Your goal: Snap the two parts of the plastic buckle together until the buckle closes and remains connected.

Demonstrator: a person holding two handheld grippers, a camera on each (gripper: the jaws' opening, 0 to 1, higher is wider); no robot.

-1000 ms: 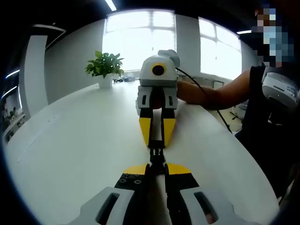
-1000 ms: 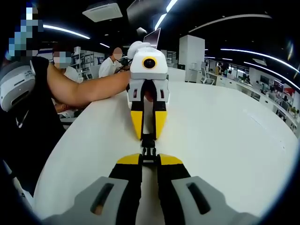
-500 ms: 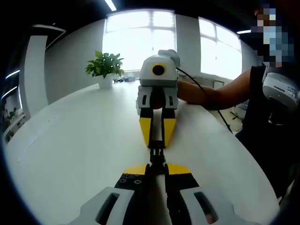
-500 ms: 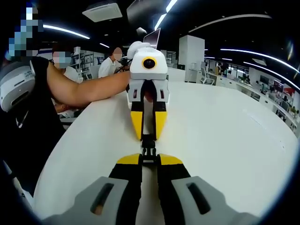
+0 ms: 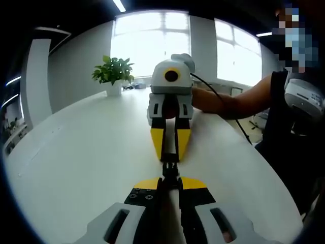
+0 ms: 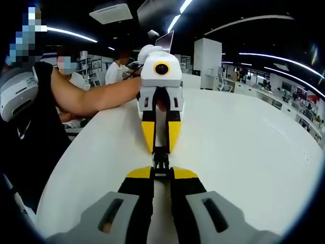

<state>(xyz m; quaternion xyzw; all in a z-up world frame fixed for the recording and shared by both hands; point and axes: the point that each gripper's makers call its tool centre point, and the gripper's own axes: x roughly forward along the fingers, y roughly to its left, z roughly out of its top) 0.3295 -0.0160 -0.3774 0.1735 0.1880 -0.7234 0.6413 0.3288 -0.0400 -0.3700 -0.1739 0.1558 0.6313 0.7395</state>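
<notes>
Evidently the two grippers are set nose to nose above the white table [image 5: 76,168], each pinching one half of the black plastic buckle [image 5: 170,172] so that the halves meet along a single line. In the left gripper view, the left gripper [image 5: 170,184] has its yellow-tipped jaws drawn nearly together on the near end of the buckle, while the right gripper [image 5: 170,152] comes in from the far side, its jaws likewise narrowed on the other end. The right gripper view shows the same meeting mirrored: the right gripper [image 6: 161,174] clamps its end of the buckle [image 6: 161,158], and the left gripper [image 6: 160,147] faces it, held by a person's bare forearm [image 6: 96,96] that reaches in from the side. The buckle spans the small gap between the two pairs of jaw tips, off the tabletop and mid-table. Holding both halves end-on like this keeps the prongs and socket aligned, so a straight push should seat them. Whether the latch has caught cannot be told, since the joint is small and dark; the halves look touching, perhaps partly inserted. A potted plant [image 5: 114,72] stands far back by the windows.
</notes>
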